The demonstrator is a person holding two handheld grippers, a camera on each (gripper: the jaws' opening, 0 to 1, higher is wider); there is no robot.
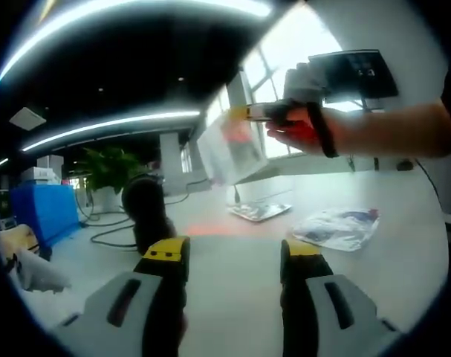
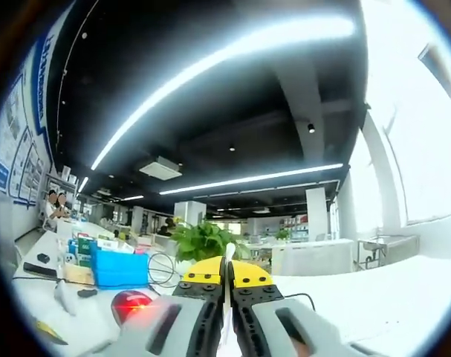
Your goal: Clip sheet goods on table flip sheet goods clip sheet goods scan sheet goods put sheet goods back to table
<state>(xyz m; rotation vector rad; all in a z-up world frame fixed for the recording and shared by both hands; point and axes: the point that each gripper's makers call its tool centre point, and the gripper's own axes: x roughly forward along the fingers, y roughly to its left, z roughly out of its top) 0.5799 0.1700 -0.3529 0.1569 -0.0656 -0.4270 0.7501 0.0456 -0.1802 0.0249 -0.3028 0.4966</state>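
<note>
In the left gripper view, the left claw [image 1: 235, 260] is spread and empty over the bench [image 1: 232, 297]; the right claw [image 1: 249, 113] holds a sheet good [image 1: 231, 151] raised above the scanner [image 1: 145, 210].

In the right gripper view, the right claw [image 2: 226, 272] is pressed together on the sheet's thin edge [image 2: 226, 262]. This looks like the scanning step; next it goes back to the bench.

The left gripper view looks low across the table [image 1: 232, 297], toward the windows at upper right. The right gripper view is tilted upward at the ceiling lights [image 2: 232, 56]. Both views share the plant [image 1: 110, 167] [image 2: 203, 242], mid-left and lower centre respectively.
</note>
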